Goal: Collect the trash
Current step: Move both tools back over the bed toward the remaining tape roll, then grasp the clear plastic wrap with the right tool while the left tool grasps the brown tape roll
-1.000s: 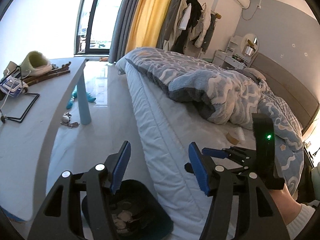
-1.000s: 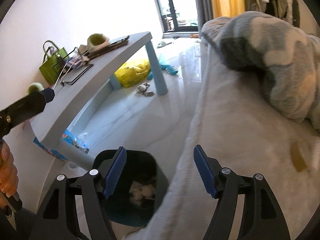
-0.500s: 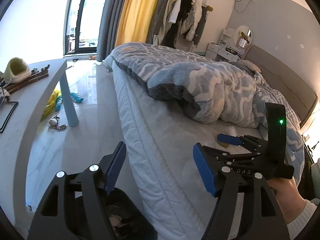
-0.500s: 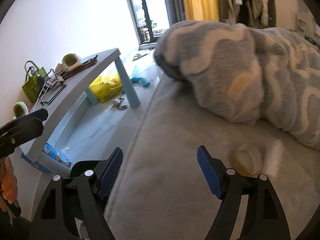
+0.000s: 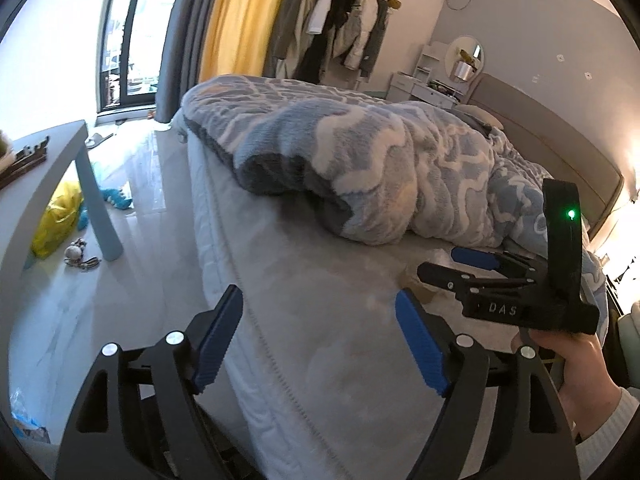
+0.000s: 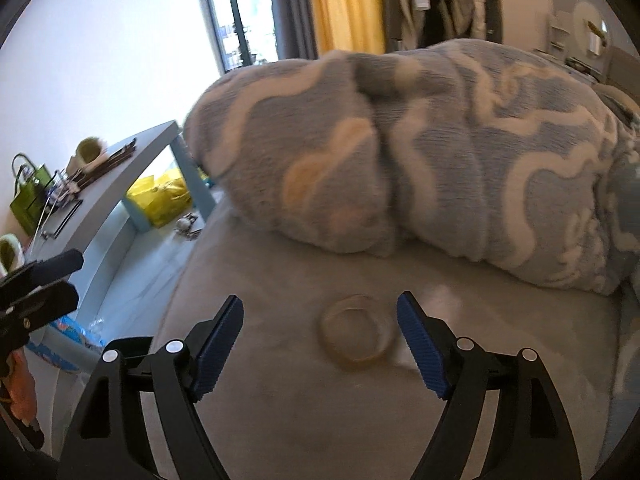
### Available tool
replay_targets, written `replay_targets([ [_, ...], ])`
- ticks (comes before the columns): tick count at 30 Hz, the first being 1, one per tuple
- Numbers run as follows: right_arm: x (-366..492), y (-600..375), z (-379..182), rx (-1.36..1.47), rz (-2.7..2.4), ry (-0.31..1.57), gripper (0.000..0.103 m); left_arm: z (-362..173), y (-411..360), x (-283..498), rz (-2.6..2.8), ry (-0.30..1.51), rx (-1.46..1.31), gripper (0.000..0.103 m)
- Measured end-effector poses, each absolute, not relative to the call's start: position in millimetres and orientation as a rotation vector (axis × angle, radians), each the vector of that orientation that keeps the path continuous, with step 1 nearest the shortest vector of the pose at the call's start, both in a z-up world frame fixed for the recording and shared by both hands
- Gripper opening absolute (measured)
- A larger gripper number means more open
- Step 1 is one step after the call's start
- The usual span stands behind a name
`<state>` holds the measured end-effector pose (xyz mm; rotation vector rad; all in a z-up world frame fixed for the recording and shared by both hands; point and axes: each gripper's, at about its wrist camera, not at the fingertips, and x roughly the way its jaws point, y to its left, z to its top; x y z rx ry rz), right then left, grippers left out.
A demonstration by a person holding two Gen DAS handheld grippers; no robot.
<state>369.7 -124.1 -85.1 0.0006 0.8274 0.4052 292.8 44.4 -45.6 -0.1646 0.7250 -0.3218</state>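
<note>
A round, clear, brown-rimmed ring of trash [image 6: 355,333] lies flat on the grey bed sheet [image 6: 304,412], low in the centre of the right wrist view. It sits between the blue pads of the right gripper [image 6: 320,326], nearer the right pad, and neither pad touches it; the jaws stand wide apart. A blurred white scrap [image 6: 438,296] lies just beside the ring, to its upper right.

The left wrist view shows almost nothing of the ring: the right gripper [image 5: 448,264] covers that spot, at the middle right of the frame. This view alone shows the hand [image 5: 572,376] holding that gripper. The left gripper [image 5: 318,334] hangs empty over the mattress edge, jaws spread.

A blue-and-white blanket [image 6: 460,160] fills the upper right. A grey table [image 6: 116,188] stands at the left.
</note>
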Motion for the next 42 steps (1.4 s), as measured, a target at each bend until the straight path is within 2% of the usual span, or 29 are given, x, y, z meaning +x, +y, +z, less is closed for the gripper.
replay_targets([
  [24,421,-183,-130,0.177,0.311,0.977,0.080,-75,-25,334,-0.510,0.783,-0.092,0.083],
  [26,425,-184,-134,0.187,0.318,0.994,0.067,-78,-31,337,-0.534,0.787,-0.088,0.083],
  [27,427,-184,-136,0.196,0.323,1.001,0.066,-79,-34,339,-0.546,0.791,-0.089,0.083],
  [29,433,-188,-140,0.227,0.338,1.018,0.057,-80,-40,341,-0.568,0.799,-0.085,0.083],
  [34,439,-193,-146,0.260,0.344,1.041,0.041,-84,-57,345,-0.620,0.814,-0.057,0.083],
  [42,452,-222,-137,0.269,0.374,1.028,0.038,-92,-82,353,-0.661,0.841,-0.029,0.083],
])
